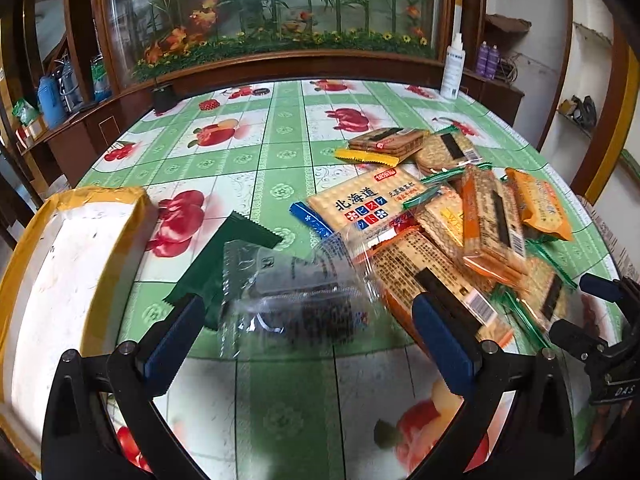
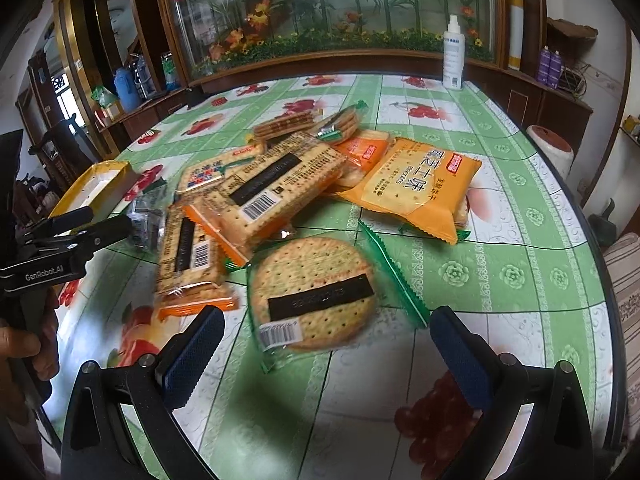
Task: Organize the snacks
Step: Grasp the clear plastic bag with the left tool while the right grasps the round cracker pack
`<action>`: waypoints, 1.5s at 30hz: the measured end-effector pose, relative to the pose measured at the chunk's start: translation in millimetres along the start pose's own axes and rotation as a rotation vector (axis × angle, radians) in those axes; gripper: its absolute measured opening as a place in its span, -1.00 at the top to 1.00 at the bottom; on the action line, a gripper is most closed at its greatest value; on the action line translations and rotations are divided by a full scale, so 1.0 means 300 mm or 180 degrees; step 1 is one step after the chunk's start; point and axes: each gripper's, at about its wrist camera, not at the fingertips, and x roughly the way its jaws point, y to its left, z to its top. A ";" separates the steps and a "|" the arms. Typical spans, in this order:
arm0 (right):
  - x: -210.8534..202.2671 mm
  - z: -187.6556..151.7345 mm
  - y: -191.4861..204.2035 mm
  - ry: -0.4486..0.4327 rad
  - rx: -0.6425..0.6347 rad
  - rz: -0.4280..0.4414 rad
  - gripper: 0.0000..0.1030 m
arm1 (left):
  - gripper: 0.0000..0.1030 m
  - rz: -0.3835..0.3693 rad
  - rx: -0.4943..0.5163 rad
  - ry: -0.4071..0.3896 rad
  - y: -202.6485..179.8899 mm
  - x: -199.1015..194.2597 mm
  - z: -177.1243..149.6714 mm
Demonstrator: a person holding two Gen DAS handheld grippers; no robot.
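Item one: my left gripper (image 1: 308,320), jaws spread wide, grasping nothing. Between its blue pads (image 1: 176,332) lies a dark-green and clear snack packet (image 1: 276,284), flat on the table (image 1: 280,136); it looks blurred, and I cannot tell whether either pad touches it.

Item two: my right gripper (image 2: 324,344), jaws likewise wide apart and empty, hovering over a round cracker pack (image 2: 312,292) with a green-edged wrapper.

Item three: a heap of cracker packets (image 2: 280,184), overlapping one another mid-table, an orange packet (image 2: 420,188) at its right edge.

Item four: a yellow-rimmed white box (image 1: 60,264), at the table's left edge, just beside the green packet.

Item five: a white spray bottle (image 2: 453,56), upright at the far edge.
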 end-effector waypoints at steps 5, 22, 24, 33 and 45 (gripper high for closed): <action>0.036 0.010 -0.009 0.0068 -0.0013 0.0014 -1.00 | -1.00 0.0059 -0.0078 0.0161 0.006 0.061 0.010; 0.104 0.049 0.006 0.0257 -0.0167 0.0072 -1.00 | -0.87 0.0038 -0.0344 0.0325 0.050 0.112 0.031; 0.112 0.051 0.007 0.0294 -0.0196 0.0080 -1.00 | -0.89 0.0071 -0.0321 0.0369 0.044 0.118 0.039; 0.124 0.051 0.021 0.0382 -0.0253 0.0088 -1.00 | -0.89 0.0096 -0.0320 0.0379 0.044 0.133 0.046; 0.075 0.013 0.010 0.0286 -0.0224 0.0168 -0.75 | -0.05 -0.0397 -0.0504 0.0167 0.094 0.055 0.005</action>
